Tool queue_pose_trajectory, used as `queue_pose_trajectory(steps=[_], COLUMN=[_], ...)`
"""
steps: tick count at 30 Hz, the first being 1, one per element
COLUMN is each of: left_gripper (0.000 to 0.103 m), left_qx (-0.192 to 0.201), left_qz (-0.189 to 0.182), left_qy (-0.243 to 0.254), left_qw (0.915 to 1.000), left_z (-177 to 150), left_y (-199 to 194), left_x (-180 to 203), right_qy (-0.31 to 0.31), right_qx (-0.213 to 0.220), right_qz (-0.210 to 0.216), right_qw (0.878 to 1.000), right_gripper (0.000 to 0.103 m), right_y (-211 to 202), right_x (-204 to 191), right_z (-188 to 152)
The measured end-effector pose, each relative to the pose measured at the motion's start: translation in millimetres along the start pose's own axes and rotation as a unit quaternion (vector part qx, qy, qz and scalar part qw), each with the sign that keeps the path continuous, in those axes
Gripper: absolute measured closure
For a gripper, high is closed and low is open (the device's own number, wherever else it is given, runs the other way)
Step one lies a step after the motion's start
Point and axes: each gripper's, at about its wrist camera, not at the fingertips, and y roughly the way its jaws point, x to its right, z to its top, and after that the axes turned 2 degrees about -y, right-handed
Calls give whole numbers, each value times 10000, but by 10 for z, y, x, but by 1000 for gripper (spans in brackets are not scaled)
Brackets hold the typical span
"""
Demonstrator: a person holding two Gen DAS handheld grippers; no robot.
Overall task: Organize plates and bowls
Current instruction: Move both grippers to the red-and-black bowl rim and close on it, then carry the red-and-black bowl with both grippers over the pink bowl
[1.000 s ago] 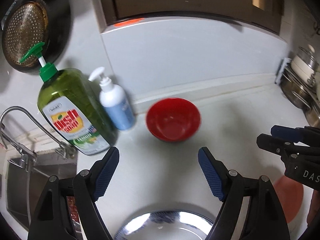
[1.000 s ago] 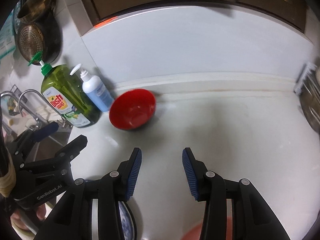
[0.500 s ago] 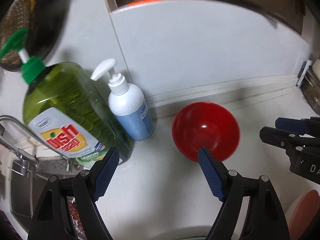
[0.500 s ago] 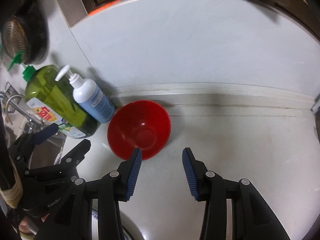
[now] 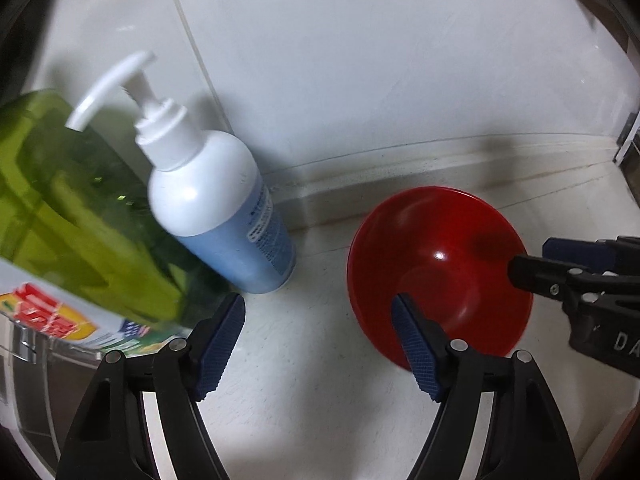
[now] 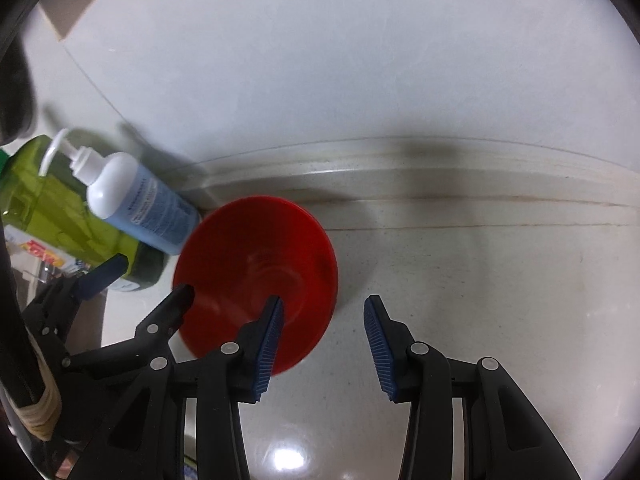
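A glossy round red bowl (image 5: 440, 268) sits upright on a pale speckled surface (image 6: 480, 280), close to the raised ledge at the foot of a smooth white wall. Just left of the bowl stands a white and blue plastic pump bottle (image 5: 224, 216), and beyond that a translucent green soap bottle (image 5: 68, 208). The left claw (image 5: 320, 344) is spread wide, its right ridged blue pad over the bowl. The right claw (image 6: 324, 344) is spread too, its left pad over the bowl.
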Motion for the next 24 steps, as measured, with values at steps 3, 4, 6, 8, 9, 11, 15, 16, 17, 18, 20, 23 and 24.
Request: queue_pose_trajectory(steps=[3, 4, 6, 8, 9, 11, 15, 16, 17, 18, 20, 23, 24], left_gripper=[29, 31, 36, 40, 43, 49, 64, 67, 73, 77, 82, 89, 89], left_qx=[-42, -51, -89, -146, -174, -226, -275, -285, -308, -322, -328, -328, -324], left_qz=[-6, 6, -2, -42, -93, -193, -279, -299, -329, -361, -440, -452, -430], left_qy=[-9, -3, 6, 1, -16, -68, -105, -99, -88, -86, -83, -26, -21], left_qw=[10000, 10000, 10000, 9999, 9998, 9995, 9992, 9991, 9989, 9988, 9985, 9984, 9985], left_z=[25, 33, 61, 81, 88, 97, 142, 147, 152, 163, 172, 168, 166], left_y=[87, 119, 187, 261, 284, 323, 395, 407, 423, 469, 489, 487, 490], left_x=[16, 23, 35, 28, 29, 32, 28, 32, 38, 64, 85, 126, 126], right_qy=[19, 24, 48, 81, 92, 119, 144, 153, 157, 157, 174, 158, 162], right_qx=[-71, -95, -137, -166, -178, -187, -280, -299, -307, -303, -275, -255, -255], right_qz=[43, 58, 78, 102, 119, 112, 166, 175, 174, 170, 171, 167, 156], right_qw=[10000, 9999, 9999, 9998, 9997, 9997, 9994, 9993, 9993, 9993, 9993, 9994, 9994], right_gripper=[66, 68, 70, 74, 77, 79, 86, 87, 88, 88, 89, 90, 90], right_y=[97, 127, 184, 223, 238, 261, 318, 327, 331, 332, 326, 317, 337], right_x=[6, 7, 24, 36, 39, 43, 53, 55, 54, 53, 55, 57, 74], right_z=[27, 36, 53, 64, 67, 65, 54, 52, 48, 45, 35, 22, 8])
